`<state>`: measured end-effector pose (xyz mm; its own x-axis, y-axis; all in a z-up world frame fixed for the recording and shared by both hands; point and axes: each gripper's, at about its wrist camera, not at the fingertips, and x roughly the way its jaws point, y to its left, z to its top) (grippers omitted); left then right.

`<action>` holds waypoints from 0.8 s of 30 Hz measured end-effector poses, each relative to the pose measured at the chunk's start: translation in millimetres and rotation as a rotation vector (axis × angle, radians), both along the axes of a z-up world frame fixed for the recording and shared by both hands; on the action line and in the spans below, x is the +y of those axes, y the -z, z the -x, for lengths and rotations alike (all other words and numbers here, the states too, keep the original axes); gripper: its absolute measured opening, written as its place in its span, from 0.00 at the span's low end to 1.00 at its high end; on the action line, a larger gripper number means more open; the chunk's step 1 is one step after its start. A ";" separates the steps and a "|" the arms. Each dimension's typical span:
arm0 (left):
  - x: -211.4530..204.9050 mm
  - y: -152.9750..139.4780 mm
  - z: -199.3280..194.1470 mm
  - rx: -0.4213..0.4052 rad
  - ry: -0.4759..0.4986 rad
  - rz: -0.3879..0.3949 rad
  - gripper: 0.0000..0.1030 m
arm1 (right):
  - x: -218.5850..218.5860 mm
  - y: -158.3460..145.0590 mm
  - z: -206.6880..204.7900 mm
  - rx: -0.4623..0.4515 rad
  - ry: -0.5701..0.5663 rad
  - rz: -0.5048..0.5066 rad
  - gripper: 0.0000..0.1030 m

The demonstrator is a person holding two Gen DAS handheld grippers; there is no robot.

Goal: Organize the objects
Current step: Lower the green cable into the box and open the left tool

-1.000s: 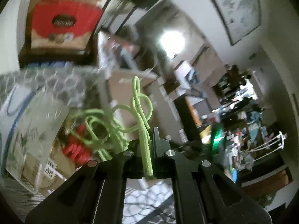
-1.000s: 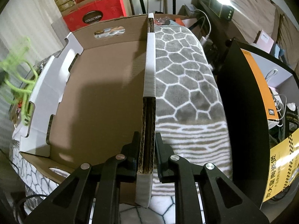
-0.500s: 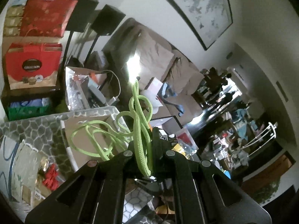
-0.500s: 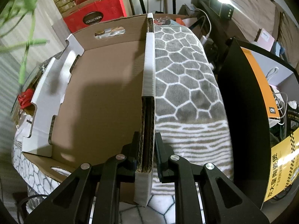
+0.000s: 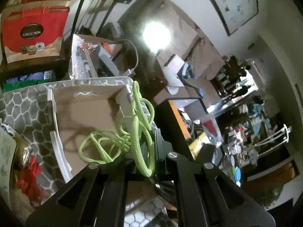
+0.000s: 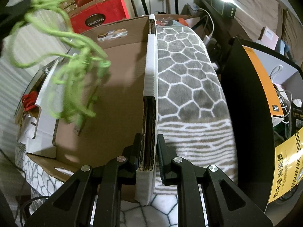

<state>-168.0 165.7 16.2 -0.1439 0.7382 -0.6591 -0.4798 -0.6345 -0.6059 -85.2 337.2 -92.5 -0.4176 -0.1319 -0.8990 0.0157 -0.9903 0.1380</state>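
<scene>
A: What does the left tool [image 5: 143,151] have?

B: Its jaws are pinched tight on a lime-green cord [image 5: 138,132]. A few strands pass between the fingers; the rest loops up and out to the left, hanging free.

A: Where does the cord hang?

B: Over the open box [image 5: 85,113]. In the right wrist view the cord [image 6: 75,79] shows blurred, dangling above the left half of the box [image 6: 117,94], with its lowest loops just off the inner floor; I cannot tell whether they touch it. The left tool itself is only a dark blur at the top left corner there.

A: And the right tool [image 6: 147,151]?

B: Closed on the box's right wall. The corrugated edge, with a white strip folded over its top, sits clamped between the two fingers, and the wall runs straight away from the tool.

A: Is anything in the box?

B: Bare brown cardboard, with the cord's shadow on it. The far wall has a cut-out handle.

A: What does the box stand on?

B: A grey blanket [image 6: 189,87] with a white honeycomb pattern, striped near the tool. It covers whatever is beneath, so I cannot say what that is.

A: And around it?

B: Something red [image 6: 29,99] lies just beyond the box's left wall. A red bag [image 6: 98,17] marked "COLLECTION" stands behind the far wall. To the right is a black panel [image 6: 246,98] with an orange edge.
</scene>
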 end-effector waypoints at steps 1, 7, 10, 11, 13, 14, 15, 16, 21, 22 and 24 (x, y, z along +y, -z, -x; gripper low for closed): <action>1.4 1.5 3.1 0.000 -0.008 -0.002 0.05 | 0.2 0.5 0.0 0.000 0.000 -0.001 0.15; 12.0 -7.7 31.0 0.027 -0.061 -0.053 0.05 | 1.4 2.3 -0.7 0.001 0.001 0.005 0.15; 21.3 -7.3 39.2 0.033 -0.067 -0.060 0.05 | 1.8 2.5 -0.7 0.001 0.002 0.005 0.15; 26.4 -0.9 41.5 0.015 -0.067 -0.040 0.05 | 1.6 2.3 -0.6 0.001 0.002 0.007 0.15; 34.3 17.7 46.7 -0.041 -0.062 -0.008 0.05 | 1.3 2.2 -0.7 0.001 0.004 0.008 0.15; 38.0 31.1 48.0 -0.075 -0.063 0.020 0.05 | 1.3 2.3 -0.9 0.001 0.004 0.008 0.15; 40.5 42.7 47.9 -0.098 -0.062 0.042 0.05 | 1.3 2.5 -1.1 0.000 0.005 0.007 0.15; 42.2 52.7 47.0 -0.116 -0.061 0.061 0.05 | 1.2 2.3 -1.0 0.000 0.004 0.008 0.15; 49.4 106.4 39.0 -0.206 -0.078 0.275 0.05 | -0.7 0.9 -3.4 0.001 0.002 0.008 0.16; 50.6 114.6 36.0 -0.223 -0.072 0.312 0.05 | -0.5 1.1 -3.5 0.001 0.001 0.007 0.16; 51.0 121.0 32.9 -0.236 -0.070 0.319 0.06 | -1.4 1.3 -3.4 0.001 0.002 0.006 0.16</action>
